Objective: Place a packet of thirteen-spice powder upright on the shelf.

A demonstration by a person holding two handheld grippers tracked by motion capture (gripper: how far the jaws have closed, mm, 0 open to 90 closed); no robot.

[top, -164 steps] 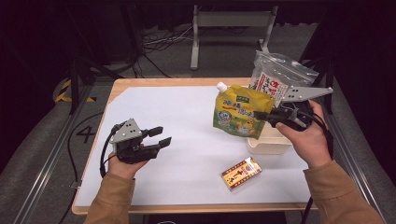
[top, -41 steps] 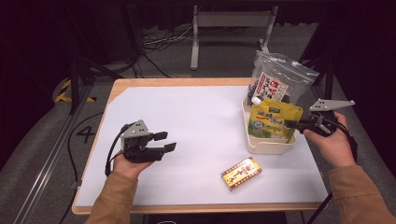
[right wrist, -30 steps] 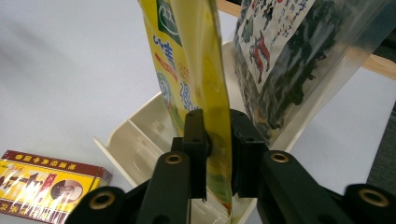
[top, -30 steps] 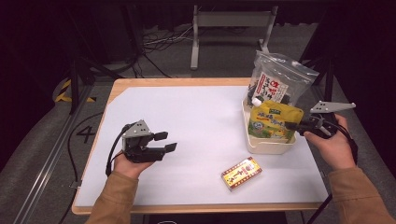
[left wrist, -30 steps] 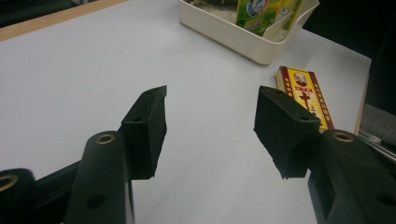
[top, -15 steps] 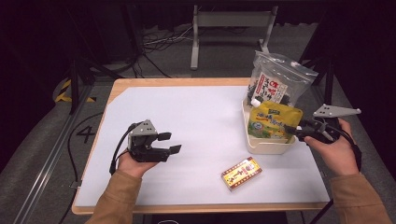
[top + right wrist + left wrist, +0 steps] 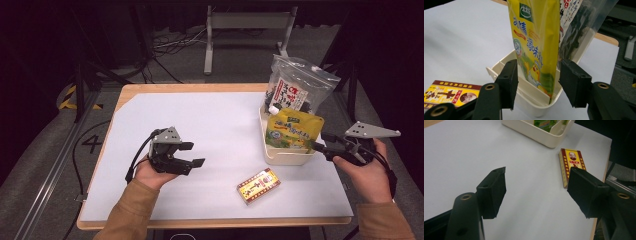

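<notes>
- The left gripper [image 7: 192, 155] is seen at the left of the high view, held in a hand [image 7: 150, 172] over the white surface [image 7: 220, 125], with nothing between its fingers [image 7: 492, 191].
- Its jaws have just been opening; they stand apart with bare surface between them in the left gripper view.
- A yellow-and-red box [image 7: 258, 185] is seen lying flat on the surface, ahead of the left gripper and toward the near edge in the high view, well apart from the fingers.
- In the left gripper view the same box [image 7: 571, 165] is partly covered by the right-hand finger, which stands in front of it; contact cannot be told.
- A cream tray [image 7: 285, 156] is placed at the right of the surface, just beyond the box and not touching it.
- A yellow pouch [image 7: 292, 131] is stood upright in the tray, its white cap at the upper left corner.
- A clear bag with a printed label [image 7: 295, 90] is leaned upright behind the pouch, in the far part of the tray.
- The right gripper [image 7: 316, 146] is held in a hand [image 7: 367, 172] at the right edge of the surface, pointed at the tray's near right corner.
- Its jaws are parted; in the right gripper view the lower edge of the pouch [image 7: 536, 50] is framed between the fingers [image 7: 509, 80], and clear gaps are seen on both sides, so nothing is gripped.
- The tray's rim [image 7: 534, 101] is seen just under and between those fingers.
</notes>
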